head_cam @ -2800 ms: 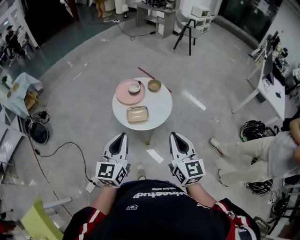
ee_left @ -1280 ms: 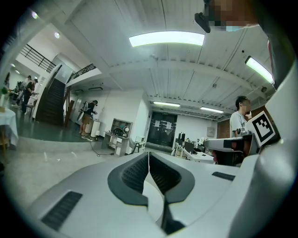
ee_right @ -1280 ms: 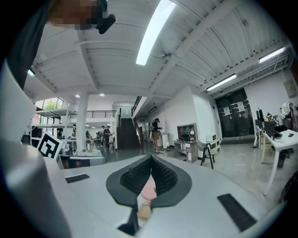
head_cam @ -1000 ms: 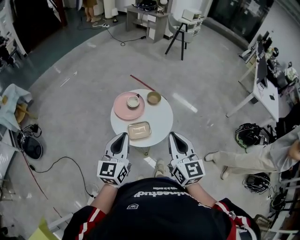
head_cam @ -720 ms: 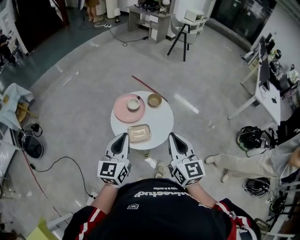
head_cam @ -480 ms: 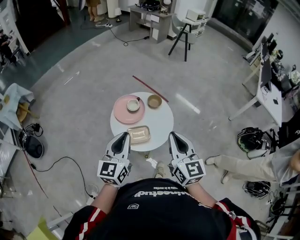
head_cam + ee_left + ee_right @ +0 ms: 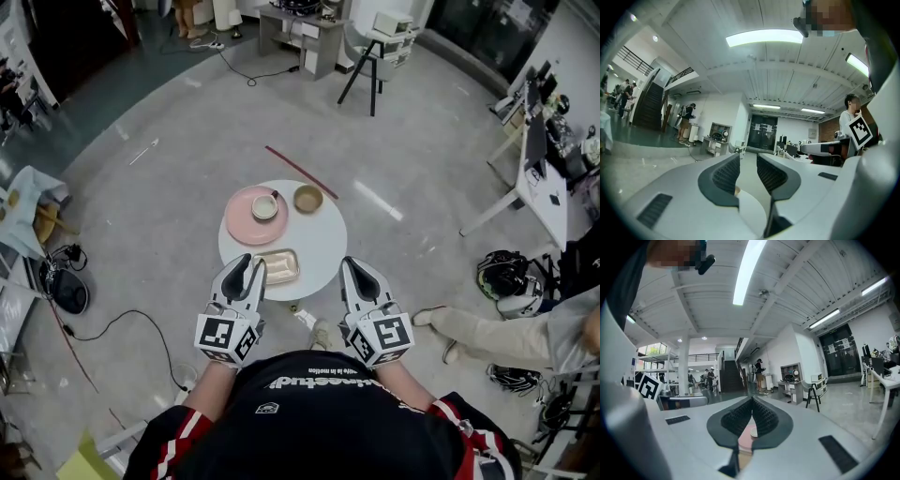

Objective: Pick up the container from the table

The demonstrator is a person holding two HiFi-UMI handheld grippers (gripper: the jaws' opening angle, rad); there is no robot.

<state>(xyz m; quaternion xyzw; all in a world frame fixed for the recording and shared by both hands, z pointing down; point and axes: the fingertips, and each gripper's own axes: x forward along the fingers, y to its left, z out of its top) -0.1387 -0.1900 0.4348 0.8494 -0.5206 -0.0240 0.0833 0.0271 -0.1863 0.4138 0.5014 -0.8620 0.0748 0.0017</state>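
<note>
The container (image 7: 275, 267), a shallow beige rectangular tray, lies on the near part of a small round white table (image 7: 323, 239). Both grippers are held level over the table's near edge. My left gripper (image 7: 249, 265) is just left of the container; its jaws have just been opening, stand apart, and hold nothing (image 7: 747, 166). My right gripper (image 7: 350, 266) is right of the container, shut and empty (image 7: 751, 411). Through the right gripper's jaws I see a strip of the pink plate (image 7: 744, 440).
A pink plate (image 7: 246, 217) carrying a small white cup (image 7: 265, 207), and a brown bowl (image 7: 307, 198), sit on the table's far half. A red stick (image 7: 300, 172) lies on the floor behind the table. A seated person's legs (image 7: 473, 330) stretch in from the right.
The table now lies closer under the grippers, which reach its near edge. The left gripper's jaws, shut before, now stand apart. The right gripper stays shut.
</note>
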